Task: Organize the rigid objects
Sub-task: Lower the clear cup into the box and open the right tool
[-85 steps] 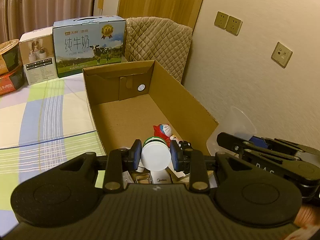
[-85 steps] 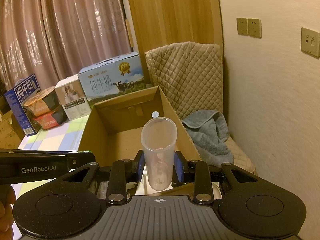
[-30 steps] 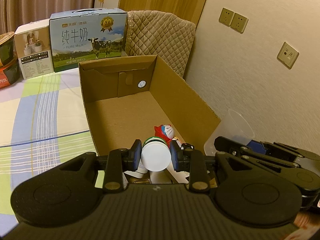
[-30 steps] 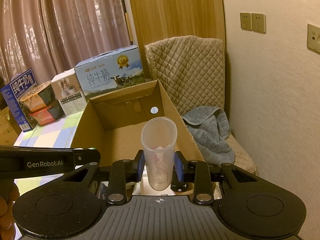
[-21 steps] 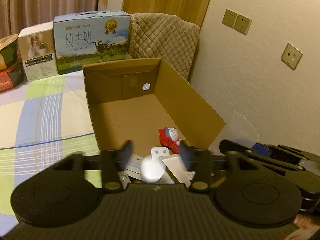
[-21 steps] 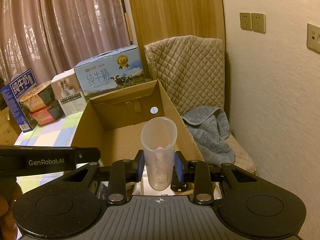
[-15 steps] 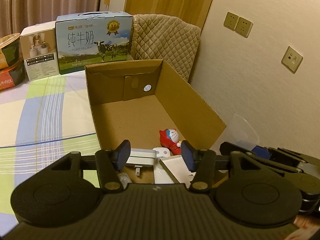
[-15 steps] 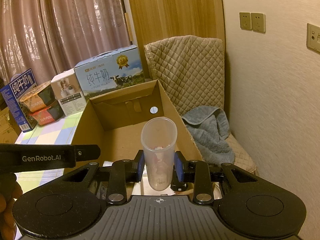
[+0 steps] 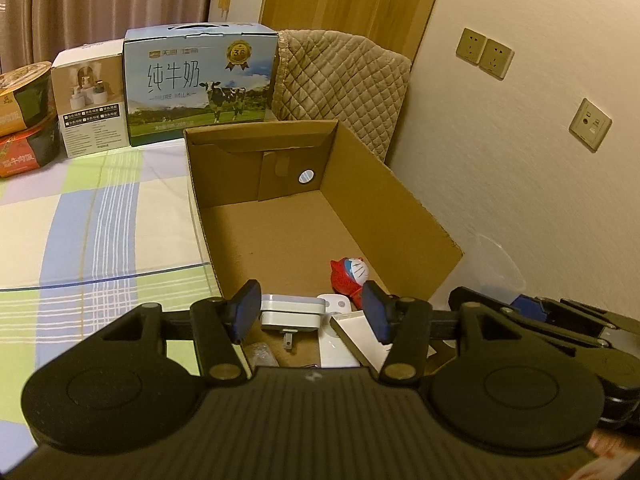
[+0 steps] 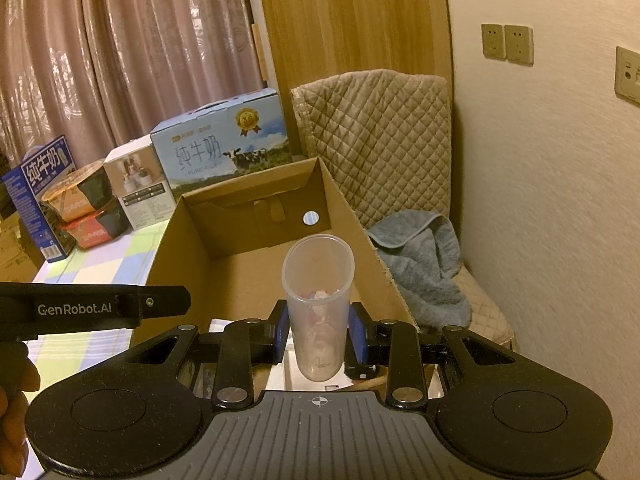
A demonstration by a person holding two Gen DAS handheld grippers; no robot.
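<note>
Right gripper clenches an upright translucent plastic cup above the cardboard box. Left gripper fingers released, spread over a white plug adapter.

left tongs parted, right tongs clamped

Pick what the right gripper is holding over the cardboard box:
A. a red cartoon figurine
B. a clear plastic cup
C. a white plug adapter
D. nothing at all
B: in the right wrist view the right gripper has both pads pressed on a clear plastic cup, held upright above the cardboard box.
</note>
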